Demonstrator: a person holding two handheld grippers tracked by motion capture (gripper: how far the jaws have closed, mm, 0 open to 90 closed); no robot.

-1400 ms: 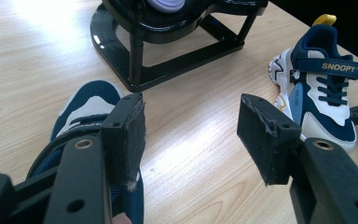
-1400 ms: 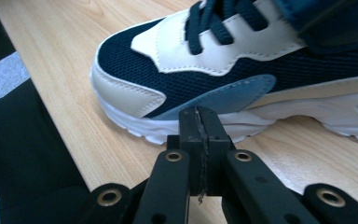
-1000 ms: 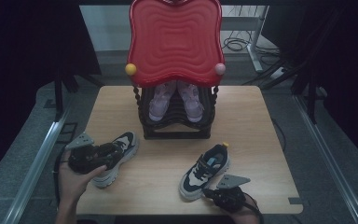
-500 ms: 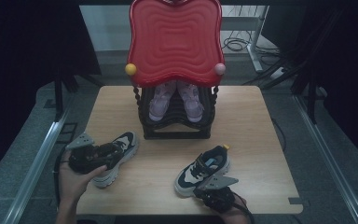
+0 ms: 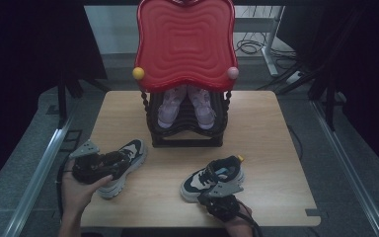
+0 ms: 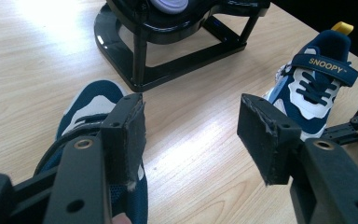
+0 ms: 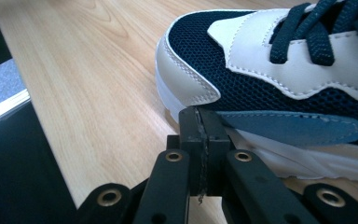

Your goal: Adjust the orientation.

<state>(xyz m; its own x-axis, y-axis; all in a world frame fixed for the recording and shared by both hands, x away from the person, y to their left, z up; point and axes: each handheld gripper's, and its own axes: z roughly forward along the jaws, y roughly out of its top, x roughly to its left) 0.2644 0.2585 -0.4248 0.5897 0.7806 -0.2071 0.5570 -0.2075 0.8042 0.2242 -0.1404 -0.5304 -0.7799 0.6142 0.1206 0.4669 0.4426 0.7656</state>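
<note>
My right gripper (image 7: 200, 140), jaws together, nudges right sneaker (image 5: 213, 177) at six o'clock; left gripper (image 6: 191, 140) jaws apart over left sneaker (image 5: 121, 165).

2 navy/white sneakers (image 5: 213, 178) (image 5: 122, 165) upright on table (apart).

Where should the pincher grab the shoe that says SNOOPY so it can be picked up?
Probably at the heel collar, behind the SNOOPY strap. That shoe sits upright on its sole, so its opening faces up: come down from above, one jaw inside, one outside the heel. The rim there looks thin and firm. The rounded toe, where the shut right gripper now sits, gives little to pinch.
</note>
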